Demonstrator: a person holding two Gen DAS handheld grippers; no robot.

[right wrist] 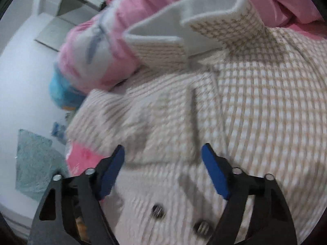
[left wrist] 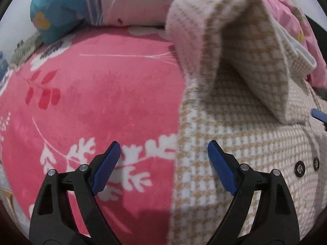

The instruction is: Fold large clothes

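A beige and white houndstooth coat (left wrist: 235,143) lies on a pink floral blanket (left wrist: 102,102). One sleeve (left wrist: 235,47) is folded over and stands up in a loose arch. The coat fills the right wrist view (right wrist: 255,102), with dark buttons (right wrist: 158,211) near the bottom and its upturned part (right wrist: 204,20) at the top. My left gripper (left wrist: 163,146) is open and empty, low over the coat's left edge. My right gripper (right wrist: 162,149) is open and empty above the coat's front. A blue tip of the right gripper (left wrist: 318,115) shows at the left wrist view's right edge.
A blue patterned pillow (left wrist: 59,10) and a white dotted one (left wrist: 134,2) lie at the bed's far side. A crumpled pink quilt (right wrist: 106,51) lies beside the coat. A white floor with a teal mat (right wrist: 34,163) is beyond the bed edge.
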